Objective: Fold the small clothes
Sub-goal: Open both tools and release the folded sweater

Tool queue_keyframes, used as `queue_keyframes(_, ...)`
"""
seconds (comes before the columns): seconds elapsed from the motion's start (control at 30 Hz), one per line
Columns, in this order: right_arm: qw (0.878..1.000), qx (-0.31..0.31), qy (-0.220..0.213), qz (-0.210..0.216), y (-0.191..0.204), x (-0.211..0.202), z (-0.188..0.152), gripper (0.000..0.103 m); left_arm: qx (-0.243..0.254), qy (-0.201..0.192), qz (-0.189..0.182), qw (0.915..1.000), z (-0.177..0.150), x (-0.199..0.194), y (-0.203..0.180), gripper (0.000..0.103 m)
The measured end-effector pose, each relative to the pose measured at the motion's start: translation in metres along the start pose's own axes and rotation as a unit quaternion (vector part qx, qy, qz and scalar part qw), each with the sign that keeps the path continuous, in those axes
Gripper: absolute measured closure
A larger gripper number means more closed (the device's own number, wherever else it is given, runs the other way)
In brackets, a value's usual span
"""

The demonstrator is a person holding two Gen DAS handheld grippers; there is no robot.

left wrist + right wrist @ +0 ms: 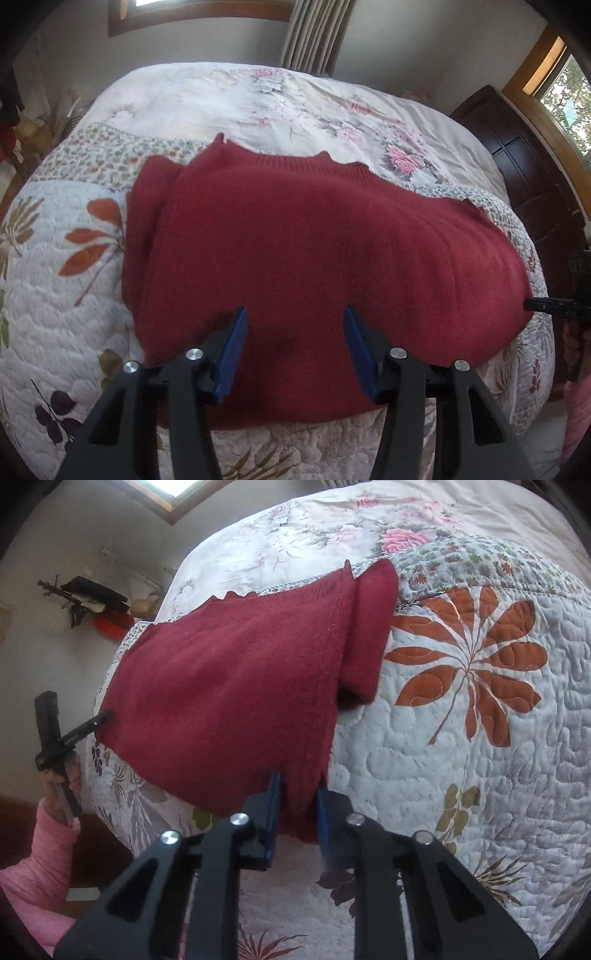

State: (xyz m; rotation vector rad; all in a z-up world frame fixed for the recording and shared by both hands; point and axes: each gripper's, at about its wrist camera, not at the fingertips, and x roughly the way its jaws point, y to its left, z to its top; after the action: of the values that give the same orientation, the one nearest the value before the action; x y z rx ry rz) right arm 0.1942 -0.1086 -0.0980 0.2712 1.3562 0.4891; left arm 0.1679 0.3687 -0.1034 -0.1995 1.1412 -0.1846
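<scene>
Sweater (314, 251), red, lies folded on the quilt (55, 314) of a bed. Left claw (295, 314) hovers over it, fingers spread; right claw (297, 786) pinches its near corner between blue pads (273, 801).

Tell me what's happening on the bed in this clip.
A person is folding a dark red knit sweater on a floral quilt, holding a gripper in each hand. The left gripper is open, its blue fingers spread over the near part of the sweater without pinching it. The right gripper has its fingers closed in on the sweater's near corner, with fabric between them. The sweater lies mostly flat, one sleeve folded along its side. A pink sleeve shows behind the other gripper.
</scene>
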Motion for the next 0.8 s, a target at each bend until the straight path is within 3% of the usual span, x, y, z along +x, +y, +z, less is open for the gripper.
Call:
queue_keyframes(0.2, 1.0, 0.01, 0.004, -0.009, -0.003, -0.007, -0.01, 0.098, -0.002, -0.003, 0.006, 1.0, -0.006, 0.008, 0.005, 0.049)
queue_keyframes(0.3, 0.999, 0.019, 0.022, -0.021, -0.013, 0.012, -0.016, 0.098, 0.004, -0.003, 0.01, 0.9999, -0.007, 0.013, 0.005, 0.049)
queue_keyframes(0.47, 1.0, 0.014, 0.006, -0.016, -0.008, 0.007, -0.016, 0.095, 0.003, -0.005, 0.026, 0.9996, -0.007, 0.01, -0.002, 0.049)
queue_keyframes(0.6, 0.999, 0.005, -0.023, -0.03, 0.004, -0.022, -0.007, 0.084, -0.032, -0.013, -0.004, 0.9994, 0.004, -0.006, -0.013, 0.049)
queue_keyframes(0.7, 0.998, 0.018, -0.05, -0.039, 0.002, -0.04, 0.009, 0.059, -0.034, -0.033, 0.0, 0.9989, 0.021, -0.013, -0.033, 0.048)
queue_keyframes(0.8, 0.997, 0.033, -0.053, -0.053, -0.002, -0.043, 0.026, 0.059, -0.034, -0.035, 0.009, 0.9988, 0.037, -0.006, -0.053, 0.042)
